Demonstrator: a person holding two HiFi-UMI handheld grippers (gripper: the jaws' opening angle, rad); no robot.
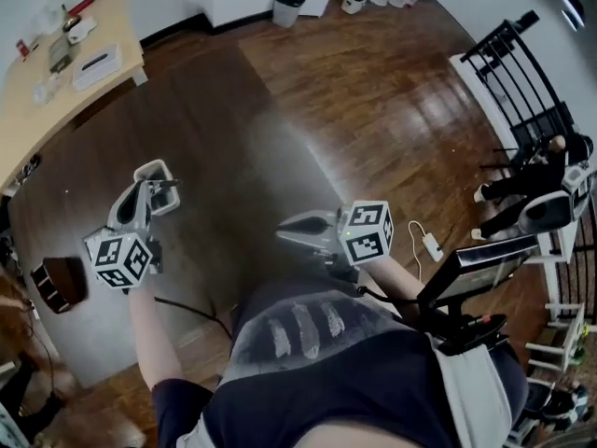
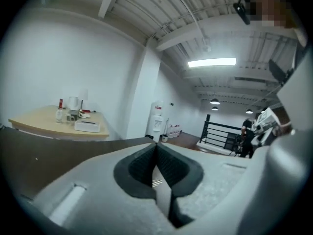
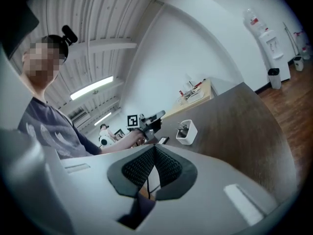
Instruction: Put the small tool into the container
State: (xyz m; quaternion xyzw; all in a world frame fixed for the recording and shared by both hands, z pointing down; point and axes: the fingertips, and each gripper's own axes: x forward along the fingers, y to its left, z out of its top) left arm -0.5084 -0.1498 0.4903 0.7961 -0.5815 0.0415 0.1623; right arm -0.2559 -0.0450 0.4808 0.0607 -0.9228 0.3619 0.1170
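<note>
Tool drop, apparently finished

Small tool [image 3: 184, 127] seems to stand inside the white container [image 3: 189, 134] on the grey table [image 3: 234, 116]. Left gripper [image 2: 156, 147] is clenched on nothing, near the container. Right gripper [image 3: 153, 149] looks closed and empty too. Little seems left.

Your left gripper [image 1: 146, 192] reaches forward on an outstretched arm, jaws pressed together, empty. Your right gripper [image 1: 287, 232] sits nearer your body, pointing left, jaws closed too.
</note>
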